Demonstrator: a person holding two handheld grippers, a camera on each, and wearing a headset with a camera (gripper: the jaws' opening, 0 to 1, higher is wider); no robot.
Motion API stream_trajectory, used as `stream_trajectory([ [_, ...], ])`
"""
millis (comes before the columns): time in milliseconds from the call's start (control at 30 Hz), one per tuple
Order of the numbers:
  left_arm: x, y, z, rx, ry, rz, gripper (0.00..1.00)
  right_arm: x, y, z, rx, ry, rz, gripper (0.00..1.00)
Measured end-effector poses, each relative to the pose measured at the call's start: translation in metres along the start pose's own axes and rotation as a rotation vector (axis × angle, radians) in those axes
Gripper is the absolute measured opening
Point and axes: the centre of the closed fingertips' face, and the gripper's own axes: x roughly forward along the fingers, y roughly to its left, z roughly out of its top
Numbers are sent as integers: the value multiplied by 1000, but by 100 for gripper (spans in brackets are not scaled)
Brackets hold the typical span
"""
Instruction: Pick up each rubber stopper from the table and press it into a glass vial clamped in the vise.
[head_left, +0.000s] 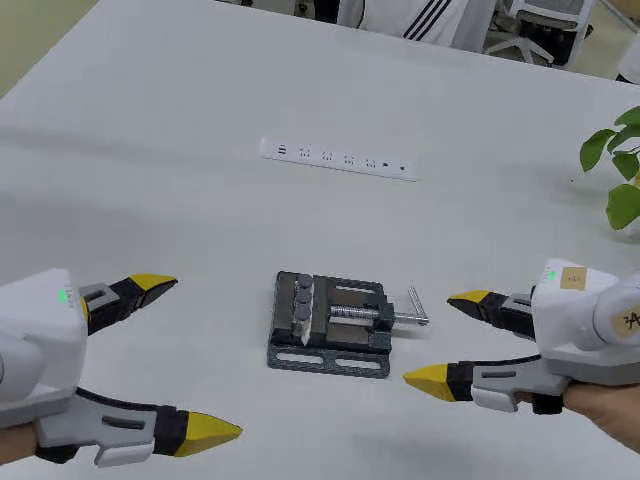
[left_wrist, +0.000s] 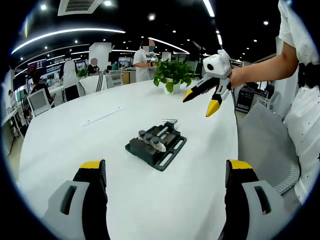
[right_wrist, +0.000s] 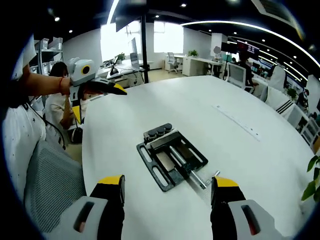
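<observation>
Our left gripper (head_left: 180, 357) hangs low over the table, its two yellow-tipped black jaws spread wide with nothing between them. Our right gripper (head_left: 448, 340) mirrors it on the other side, jaws likewise wide apart and empty. Between the two, apart from both, the small dark grey metal bench vise (head_left: 345, 335) stands on the broad white table (head_left: 200, 150). Its silver crank handle (head_left: 412, 312) points toward the right gripper. Three round dark grey rubber stoppers (head_left: 301, 297) sit in a close row in the vise's jaws, at the end away from the handle. They look already seated, though the glass vials under them are too small for us to make out. Farther back lies a long white power strip (head_left: 337, 158), and a green leafy plant (head_left: 618, 170) stands at the right edge.

We judge the stoppers light, soft and grippy, so they should not slip. We would pinch one gently by the sides of its wide head, since a hard squeeze would deform it. The glass is the fragile part: any press should go straight down along the vial, never sideways.
</observation>
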Motion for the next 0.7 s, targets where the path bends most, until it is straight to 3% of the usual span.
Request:
stream_trajectory([
  [233, 5, -4, -4, -4, 21, 1, 99, -11, 3, -8, 28, -30, -18, 73],
  [400, 4, 3, -9, -5, 22, 3, 99, -17, 2, -14, 42, -39, -27, 74],
  [700, 3, 1, -11, 2, 28, 3, 99, -22, 5, -13, 45, -66, -35, 75],
])
